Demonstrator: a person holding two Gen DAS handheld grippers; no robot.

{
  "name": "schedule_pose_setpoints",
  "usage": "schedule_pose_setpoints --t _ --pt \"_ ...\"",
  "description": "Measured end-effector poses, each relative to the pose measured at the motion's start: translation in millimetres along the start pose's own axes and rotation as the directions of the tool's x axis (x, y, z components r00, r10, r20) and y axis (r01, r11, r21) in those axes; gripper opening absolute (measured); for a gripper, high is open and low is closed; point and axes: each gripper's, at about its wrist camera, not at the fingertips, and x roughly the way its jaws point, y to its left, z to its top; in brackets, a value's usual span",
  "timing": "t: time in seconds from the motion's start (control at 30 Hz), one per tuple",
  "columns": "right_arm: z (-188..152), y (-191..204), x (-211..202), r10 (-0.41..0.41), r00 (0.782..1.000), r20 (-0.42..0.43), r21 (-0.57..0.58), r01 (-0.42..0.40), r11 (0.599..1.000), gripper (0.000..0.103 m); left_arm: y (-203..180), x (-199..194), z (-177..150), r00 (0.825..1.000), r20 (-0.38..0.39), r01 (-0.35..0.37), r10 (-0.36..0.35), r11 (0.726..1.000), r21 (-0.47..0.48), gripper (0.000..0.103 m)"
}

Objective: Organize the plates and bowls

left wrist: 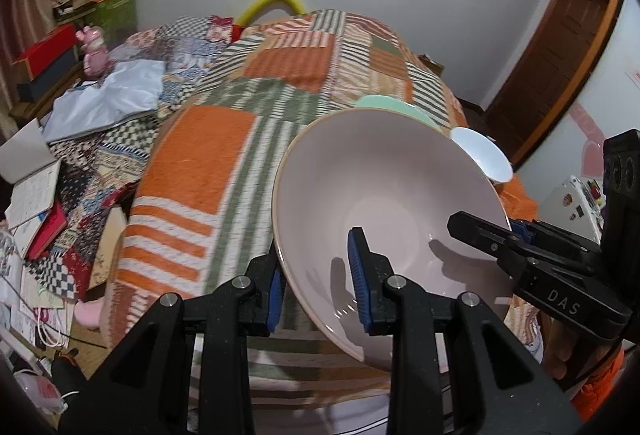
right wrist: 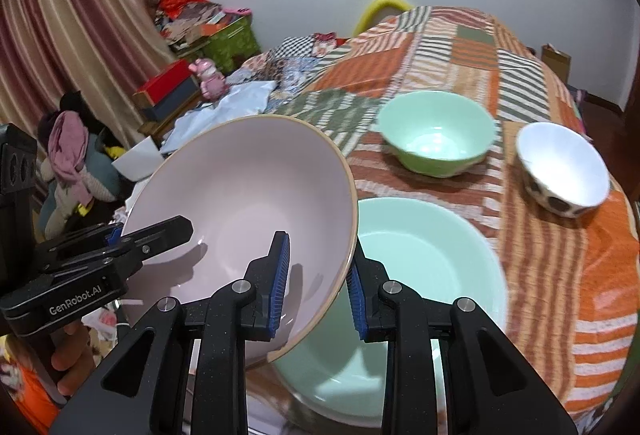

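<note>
Left to right, as seen from my two wrist cameras. My left gripper (left wrist: 318, 281) is clamped on the near-left rim of the pink bowl (left wrist: 384, 187), one blue pad inside the wall, one outside; my right gripper (right wrist: 318, 285) pinches the opposite rim of the same bowl (right wrist: 248, 187) in like fashion; both tongs are thus closed on it. The pink bowl is tilted, held clear of the patchwork quilt (right wrist: 540, 275), and empty. In the right wrist view, directly beneath and to the right of it lies a large mint-green plate (right wrist: 420, 267), also empty; beyond that stands a green bowl (right wrist: 436, 135), nothing in it that I can see; farthest right stands a white bowl (right wrist: 560, 163) with dark spots on its outer wall, likewise empty.
</note>
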Motion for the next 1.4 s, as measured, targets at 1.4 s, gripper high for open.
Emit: schedule_pose_setpoints --t 1.4 --pt "0 49 96 0.030 0.975 -0.218 -0.112 -0.056 0.992 0.025 115 48 -25 0.988 -0.137 -0.088 0.066 0.982 -0.166 0.029"
